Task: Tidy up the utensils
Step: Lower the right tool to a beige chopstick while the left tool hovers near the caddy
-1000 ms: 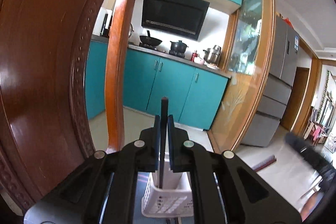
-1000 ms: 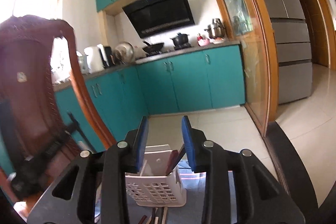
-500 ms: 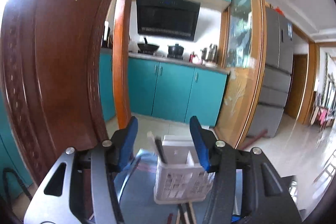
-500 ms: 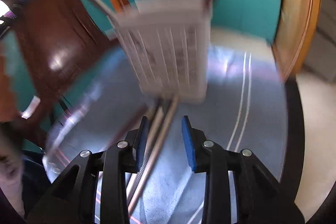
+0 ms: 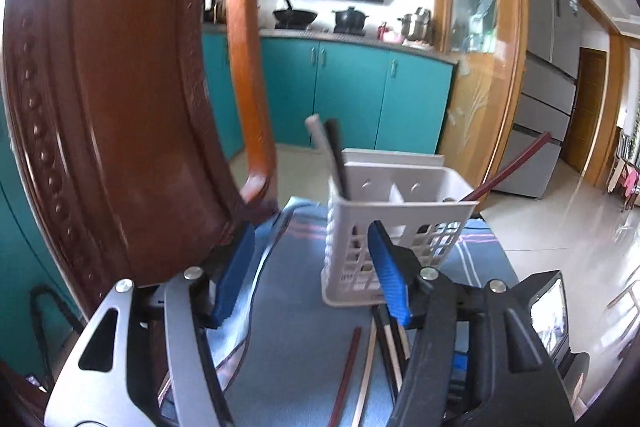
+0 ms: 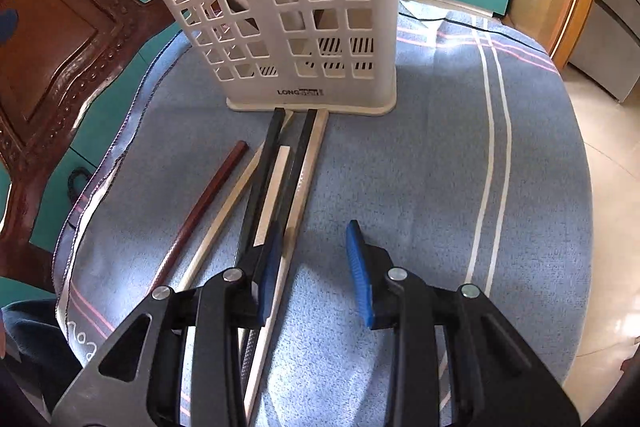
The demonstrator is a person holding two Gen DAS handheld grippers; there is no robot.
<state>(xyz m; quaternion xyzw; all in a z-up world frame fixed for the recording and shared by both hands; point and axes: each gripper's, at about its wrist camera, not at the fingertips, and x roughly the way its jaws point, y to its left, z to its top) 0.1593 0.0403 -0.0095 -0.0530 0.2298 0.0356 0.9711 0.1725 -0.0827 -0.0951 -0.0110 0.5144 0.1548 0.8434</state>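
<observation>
A white slotted utensil basket stands on a blue cloth. A black and a pale chopstick lean in its left compartment, a dark red one in the right. Several chopsticks, black, pale and one dark red, lie on the cloth in front of the basket. My left gripper is open and empty, above the cloth before the basket. My right gripper is open and empty, low over the cloth, its left finger above the loose chopsticks.
The blue striped cloth covers a small round table. A carved wooden chair back stands close on the left. Teal kitchen cabinets, a glass partition and a fridge lie beyond. Tiled floor is on the right.
My left gripper let the black chopstick go into the basket, opened and drew back. My right gripper tipped down from above the basket to low over the loose chopsticks.
</observation>
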